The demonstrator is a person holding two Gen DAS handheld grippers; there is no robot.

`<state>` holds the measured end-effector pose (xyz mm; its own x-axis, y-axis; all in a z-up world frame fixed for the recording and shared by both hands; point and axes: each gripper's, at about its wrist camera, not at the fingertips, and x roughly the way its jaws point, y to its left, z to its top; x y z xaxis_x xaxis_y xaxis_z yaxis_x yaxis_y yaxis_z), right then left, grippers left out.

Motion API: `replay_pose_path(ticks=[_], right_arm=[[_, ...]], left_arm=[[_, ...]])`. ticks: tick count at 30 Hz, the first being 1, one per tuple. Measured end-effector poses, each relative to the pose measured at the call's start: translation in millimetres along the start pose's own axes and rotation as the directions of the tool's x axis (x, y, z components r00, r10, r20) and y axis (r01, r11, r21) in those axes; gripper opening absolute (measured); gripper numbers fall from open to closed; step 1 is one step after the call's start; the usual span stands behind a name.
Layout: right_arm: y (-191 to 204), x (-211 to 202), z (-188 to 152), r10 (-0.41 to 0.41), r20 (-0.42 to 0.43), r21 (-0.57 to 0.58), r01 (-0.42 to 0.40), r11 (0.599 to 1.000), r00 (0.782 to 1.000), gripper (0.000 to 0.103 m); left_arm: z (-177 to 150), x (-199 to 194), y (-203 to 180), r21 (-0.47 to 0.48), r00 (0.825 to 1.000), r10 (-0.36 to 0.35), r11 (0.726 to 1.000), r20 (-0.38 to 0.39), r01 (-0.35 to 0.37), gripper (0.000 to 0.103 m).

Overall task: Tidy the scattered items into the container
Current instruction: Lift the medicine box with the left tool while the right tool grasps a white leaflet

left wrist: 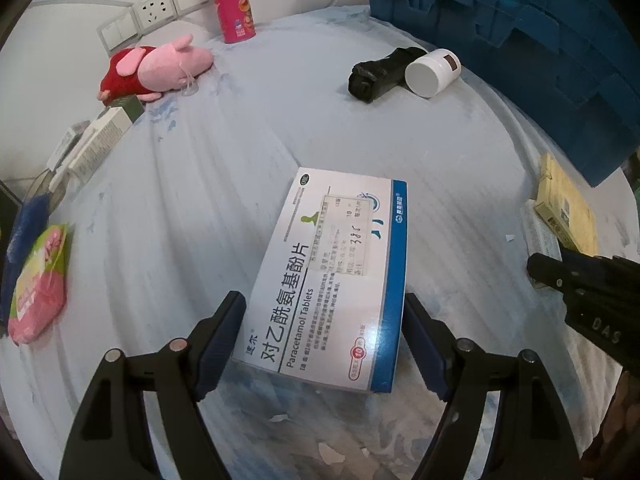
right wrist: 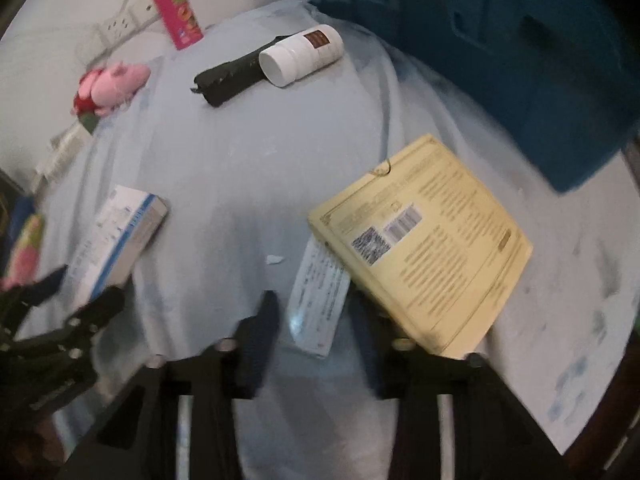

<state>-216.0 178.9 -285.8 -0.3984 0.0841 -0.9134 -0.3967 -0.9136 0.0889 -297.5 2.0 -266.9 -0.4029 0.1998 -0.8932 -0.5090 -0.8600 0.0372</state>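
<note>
1. Left wrist view: the left gripper stands wide apart, one finger on each side of the near end of the paracetamol box. The box lies flat on the pale blue cloth, and I cannot tell whether the pads touch its sides.
2. Same view, farther back: a black roll and a white bottle lie touching each other, just beside the blue crate.
3. Along the back left stand a pink snack can and a pink plush pig; a pink-and-green packet lies at the left edge.
4. At the right edge the right gripper reaches in near the yellow box.
5. Right wrist view, somewhat blurred: the right gripper is open, its fingers either side of a small white box whose far end is tucked under the yellow box.
6. The blue crate sits beyond the yellow box, at the upper right.
7. The paracetamol box lies to the left, with the left gripper at its near end.
8. The white bottle, black roll, snack can and plush pig lie farther back.
</note>
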Motion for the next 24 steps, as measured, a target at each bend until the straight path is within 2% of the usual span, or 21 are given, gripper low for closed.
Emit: replay_pose_path(ticks=[5, 11, 12, 14, 18, 20, 22, 24], right_arm=[[-3.4, -4.7, -3.6, 0.037, -0.011, -0.012, -0.037, 0.999, 0.999, 0.026], [7.7, -32.7, -5.4, 0.080, 0.025, -0.051, -0.078, 0.996, 0.997, 0.026], [10.8, -39.0, -4.3, 0.085, 0.035, -0.061, -0.083, 0.995, 0.996, 0.026], [16.7, -51.7, -1.9, 0.097, 0.055, -0.082, -0.092, 0.992, 0.994, 0.026], [30.6, -76.1, 6.3, 0.118, 0.096, -0.128, -0.105, 0.986, 0.988, 0.026], [33.1, -80.6, 7.6, 0.120, 0.099, -0.137, -0.106, 0.985, 0.988, 0.026], [32.7, -80.4, 6.9, 0.118, 0.093, -0.136, -0.105, 0.985, 0.989, 0.026], [29.8, -74.2, 3.6, 0.116, 0.075, -0.131, -0.106, 0.986, 0.990, 0.026]], left_arm=[[1.3, -12.0, -5.4, -0.001, 1.000, -0.005, 1.000, 0.023, 0.005, 0.077], [2.3, -38.9, -3.6, -0.024, 0.998, 0.000, 1.000, 0.069, 0.001, 0.075], [2.1, -44.1, -2.4, -0.030, 0.997, 0.000, 1.000, 0.076, 0.003, 0.068], [2.1, -51.6, 0.8, -0.042, 0.997, -0.007, 0.999, 0.073, 0.010, 0.041], [-0.8, -54.6, 7.5, -0.060, 0.999, 0.003, 0.998, 0.043, 0.000, 0.041], [-5.7, -50.8, 10.3, -0.069, 1.000, -0.015, 0.998, 0.020, 0.016, 0.041], [-9.5, -46.6, 13.2, -0.087, 1.000, -0.009, 0.996, 0.007, 0.009, 0.048], [-11.6, -41.1, 14.8, -0.098, 1.000, -0.012, 0.995, 0.001, 0.012, 0.080]])
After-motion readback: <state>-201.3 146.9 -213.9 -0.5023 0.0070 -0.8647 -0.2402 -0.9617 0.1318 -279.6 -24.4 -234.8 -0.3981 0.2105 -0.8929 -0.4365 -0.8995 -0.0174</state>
